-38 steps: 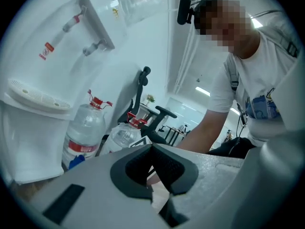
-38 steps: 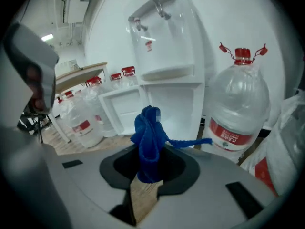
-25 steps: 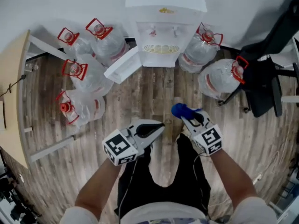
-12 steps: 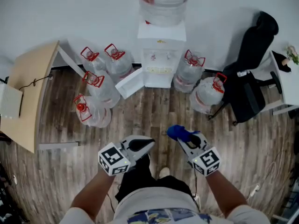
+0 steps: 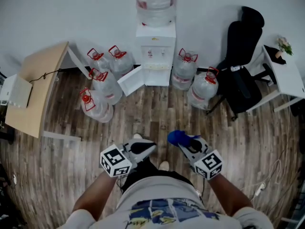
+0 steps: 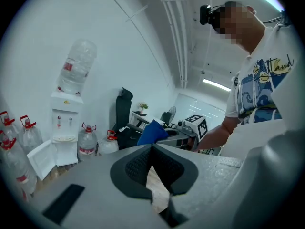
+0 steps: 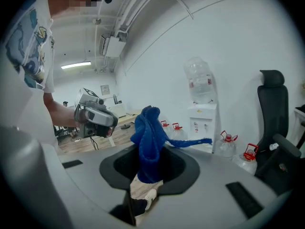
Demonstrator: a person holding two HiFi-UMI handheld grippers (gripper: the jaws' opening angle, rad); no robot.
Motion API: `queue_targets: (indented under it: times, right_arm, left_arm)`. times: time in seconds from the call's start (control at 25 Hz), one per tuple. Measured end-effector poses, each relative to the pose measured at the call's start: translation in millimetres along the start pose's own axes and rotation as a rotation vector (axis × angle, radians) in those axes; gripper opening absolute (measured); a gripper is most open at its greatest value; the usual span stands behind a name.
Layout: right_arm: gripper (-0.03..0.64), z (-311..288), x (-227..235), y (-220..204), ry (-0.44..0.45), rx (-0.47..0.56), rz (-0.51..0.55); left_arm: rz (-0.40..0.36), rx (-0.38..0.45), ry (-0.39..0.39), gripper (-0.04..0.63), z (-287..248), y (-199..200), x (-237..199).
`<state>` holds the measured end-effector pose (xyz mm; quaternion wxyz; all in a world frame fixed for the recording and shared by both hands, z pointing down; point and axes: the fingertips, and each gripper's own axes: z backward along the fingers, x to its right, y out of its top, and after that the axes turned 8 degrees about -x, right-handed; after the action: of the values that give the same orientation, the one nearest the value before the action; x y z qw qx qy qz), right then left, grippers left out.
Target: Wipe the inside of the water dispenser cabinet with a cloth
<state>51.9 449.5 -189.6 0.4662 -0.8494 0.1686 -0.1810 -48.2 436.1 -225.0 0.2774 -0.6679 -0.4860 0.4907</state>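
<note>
One water dispenser (image 5: pixel 155 51), white, stands against the wall with one inverted bottle (image 5: pixel 155 1) on top. Its cabinet door (image 5: pixel 131 80) is swung open to the left. Six jugs with red caps sit on the floor around it: four on the left (image 5: pixel 102 82) and two on the right (image 5: pixel 195 78). One black chair (image 5: pixel 240 56) is to the right of them, and one wooden tabletop (image 5: pixel 35 92) is at the far left.

There are two tools, one per hand. The forearms reach forward and low in front of the torso, and the tips angle in toward each other. Both are well apart from the dispenser.

The left tool (image 5: pixel 145 148) has its jaws closed together with nothing between them. The right tool (image 5: pixel 186 141) is clamped on one blue cloth (image 7: pixel 148 140). The cloth bunches up above the jaws, with a corner trailing off to the side. It is held out over the wood floor (image 5: pixel 157 113), not inside the cabinet.
</note>
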Motion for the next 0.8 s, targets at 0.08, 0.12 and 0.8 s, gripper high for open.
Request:
queue_targets:
  times: [0.08,0.12,0.8]
  right_arm:
    - [0.091,15,-12,-2,0.0,0.006,0.014]
    - [0.091,22,-18,-1,-0.001,0.013,0.016]
    - [0.091,64,-61,15,0.02,0.061,0.026]
  left_arm:
    - [-0.001,0.006,0.003,0.003,4,-3,21]
    - [-0.002,0.008,0.002,0.003,6,-5,30]
    - [0.017,0.051,0.025,0.003,29,-9,78]
